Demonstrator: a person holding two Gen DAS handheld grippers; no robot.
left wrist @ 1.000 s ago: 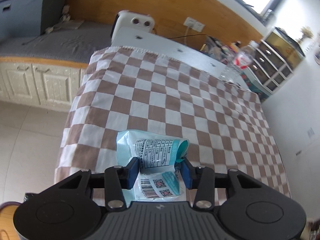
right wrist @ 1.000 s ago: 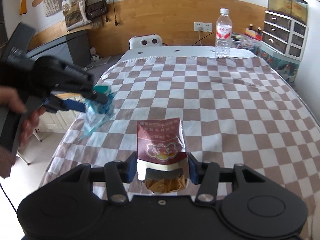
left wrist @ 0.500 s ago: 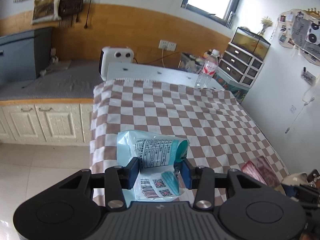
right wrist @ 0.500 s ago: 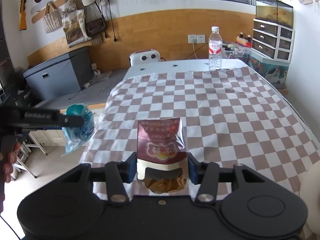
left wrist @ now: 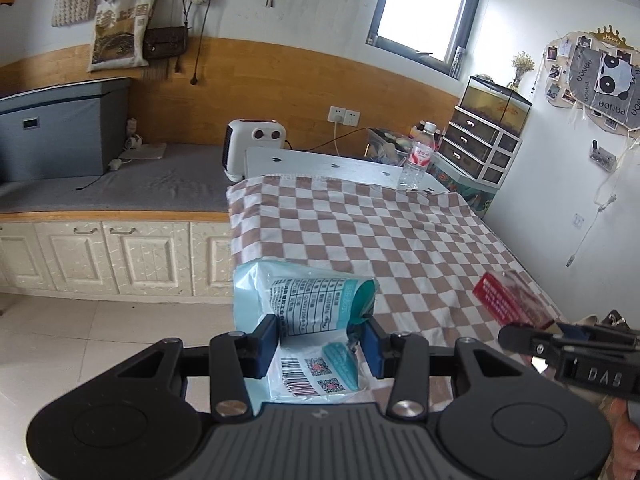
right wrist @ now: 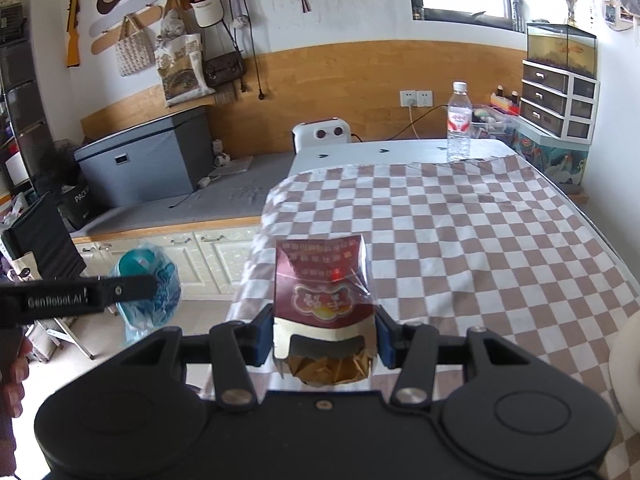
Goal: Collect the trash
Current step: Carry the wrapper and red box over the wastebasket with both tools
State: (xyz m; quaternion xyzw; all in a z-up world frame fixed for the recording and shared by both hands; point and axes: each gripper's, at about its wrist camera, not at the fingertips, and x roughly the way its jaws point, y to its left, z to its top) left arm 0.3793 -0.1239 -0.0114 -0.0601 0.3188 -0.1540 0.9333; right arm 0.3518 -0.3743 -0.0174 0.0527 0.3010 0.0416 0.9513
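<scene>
My left gripper (left wrist: 320, 346) is shut on a light blue and teal snack wrapper (left wrist: 308, 312) with barcodes, held in the air off the near left corner of the checkered table (left wrist: 400, 236). The wrapper also shows in the right wrist view (right wrist: 150, 300), over the floor. My right gripper (right wrist: 324, 338) is shut on a dark red snack bag (right wrist: 324, 292) with a gold bottom, held above the table's near edge. The red bag also shows in the left wrist view (left wrist: 508, 296), at the far right.
A clear water bottle (right wrist: 459, 128) stands at the table's far end. A white heater (left wrist: 254, 148) sits behind the table. White cabinets (left wrist: 104, 256) with a grey mat line the left. A drawer unit (right wrist: 560, 104) stands at the back right. A tiled floor (left wrist: 60, 340) lies left.
Both grippers have pulled back and up from the table with their wrappers. The views now take in more of the room, and the left one sits off the table's corner.
</scene>
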